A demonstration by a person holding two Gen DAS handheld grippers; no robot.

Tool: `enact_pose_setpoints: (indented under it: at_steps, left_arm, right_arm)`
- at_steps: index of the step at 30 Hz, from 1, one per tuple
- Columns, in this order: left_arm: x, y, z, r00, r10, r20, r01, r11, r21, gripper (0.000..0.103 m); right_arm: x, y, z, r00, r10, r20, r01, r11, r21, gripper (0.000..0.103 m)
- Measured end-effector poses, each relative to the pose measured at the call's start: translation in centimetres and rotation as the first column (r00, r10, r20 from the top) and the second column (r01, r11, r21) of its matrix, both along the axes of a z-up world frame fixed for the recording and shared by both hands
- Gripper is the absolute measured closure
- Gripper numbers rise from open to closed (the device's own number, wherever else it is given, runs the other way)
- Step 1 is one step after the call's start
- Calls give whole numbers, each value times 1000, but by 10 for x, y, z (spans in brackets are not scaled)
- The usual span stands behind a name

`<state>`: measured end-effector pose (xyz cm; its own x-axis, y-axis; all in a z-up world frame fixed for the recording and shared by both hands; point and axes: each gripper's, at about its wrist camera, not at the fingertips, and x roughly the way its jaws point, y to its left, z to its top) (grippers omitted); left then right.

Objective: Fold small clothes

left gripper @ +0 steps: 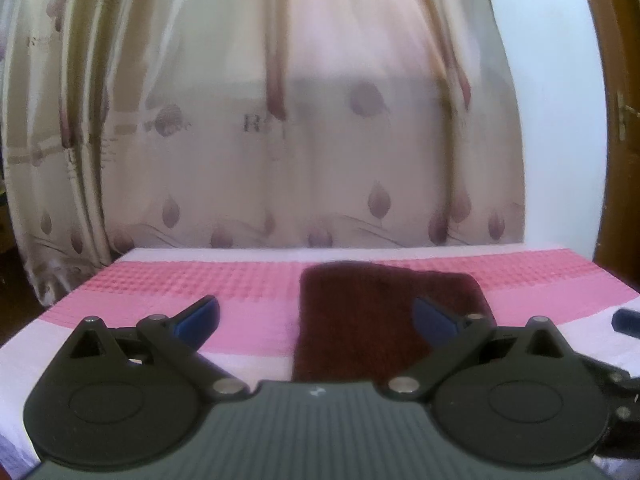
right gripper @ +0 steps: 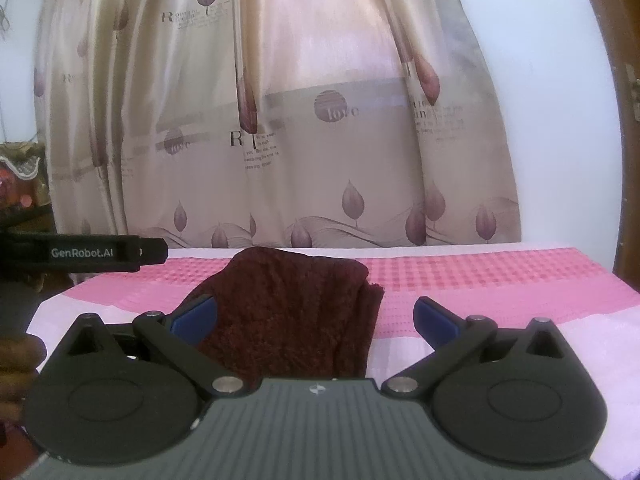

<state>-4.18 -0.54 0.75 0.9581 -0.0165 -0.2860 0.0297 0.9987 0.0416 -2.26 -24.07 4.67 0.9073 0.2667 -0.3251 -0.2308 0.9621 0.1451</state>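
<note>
Left gripper (left gripper: pixel 316 318): jaws spread wide, holding nothing. The dark red cloth (left gripper: pixel 384 320) lies flat on the pink-and-white table cover (left gripper: pixel 240 284), ahead of the tongs and toward the right blue fingertip (left gripper: pixel 434 320), which overlaps it in view.

Right gripper (right gripper: pixel 316 316): jaws spread wide, empty. The cloth (right gripper: pixel 296 312), folded, lies ahead and toward the left fingertip (right gripper: pixel 196 318). A patterned curtain (right gripper: pixel 280 120) hangs beyond the table.
</note>
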Motion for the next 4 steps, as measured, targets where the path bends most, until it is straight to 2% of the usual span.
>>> enact_pose_setpoints:
  at_steps: [2, 4]
  left_arm:
    - [0, -2, -1, 1000, 5, 2, -5, 1000, 5, 0]
    - [4, -2, 0, 999, -2, -38, 2, 1000, 4, 0]
  right_arm:
    - [0, 1, 1, 1000, -6, -1, 6, 1000, -5, 0]
    - [1, 2, 1, 1000, -5, -3, 5, 1000, -8, 0]
